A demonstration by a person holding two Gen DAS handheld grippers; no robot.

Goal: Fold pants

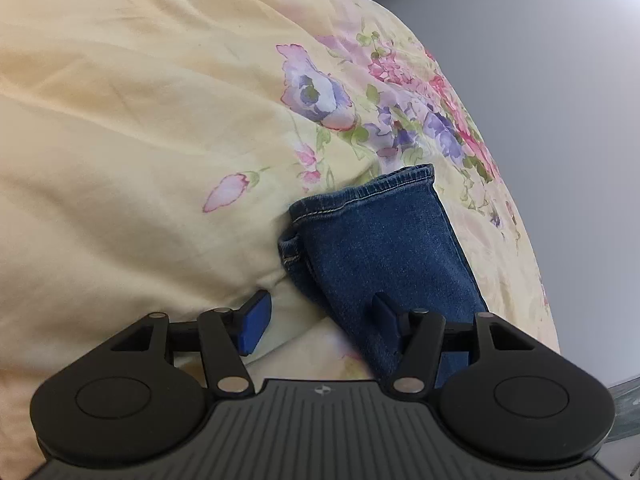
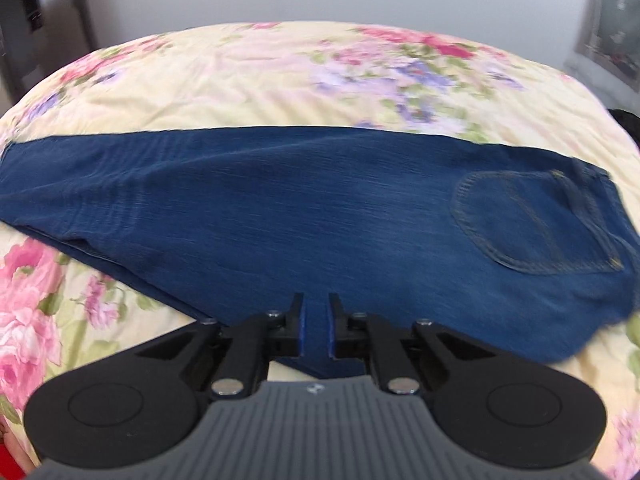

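A bed covered by a pale yellow floral bedspread [image 2: 248, 76] is being shown, its flowers clustering toward twelve o'clock. Blue denim pants [image 2: 304, 216] are being carried flat across it, legs folded together, running from nine to three o'clock.

I can read no words, numbers or brand names anywhere. The only mark I find is a small round emblem [image 1: 322, 390] moulded on the gripper's grey ribbed housing [image 1: 320, 432], top centre; it carries no legible lettering.
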